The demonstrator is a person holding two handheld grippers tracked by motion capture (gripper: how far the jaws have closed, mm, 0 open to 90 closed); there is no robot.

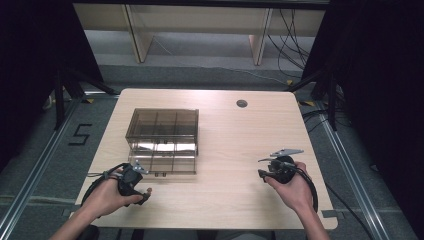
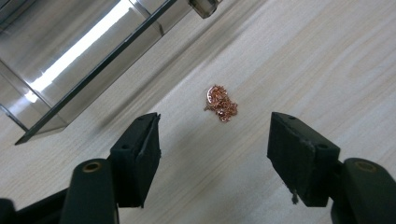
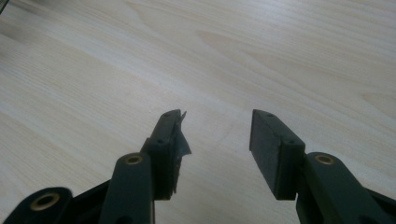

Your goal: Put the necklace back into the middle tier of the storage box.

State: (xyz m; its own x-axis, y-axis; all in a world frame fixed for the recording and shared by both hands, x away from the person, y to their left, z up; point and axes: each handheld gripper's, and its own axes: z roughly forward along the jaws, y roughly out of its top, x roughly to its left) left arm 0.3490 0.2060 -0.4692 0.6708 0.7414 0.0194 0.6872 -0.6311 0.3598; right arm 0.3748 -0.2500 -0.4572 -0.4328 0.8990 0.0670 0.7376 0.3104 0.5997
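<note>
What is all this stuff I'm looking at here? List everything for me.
Table: one, pale wood, centre of the room.
Organizer box: one, smoky clear plastic with compartments, on the table's left half.
Chain: one small tangled heap, copper-pink, on the table beside the box, ahead of the left gripper.
Hole: one, round, dark, near the table's far edge.
Floor mark: one black "5", left of the table.
Left gripper: one, black, jaws open, at the table's near left.
Right gripper: one, black, jaws open over bare wood.
</note>
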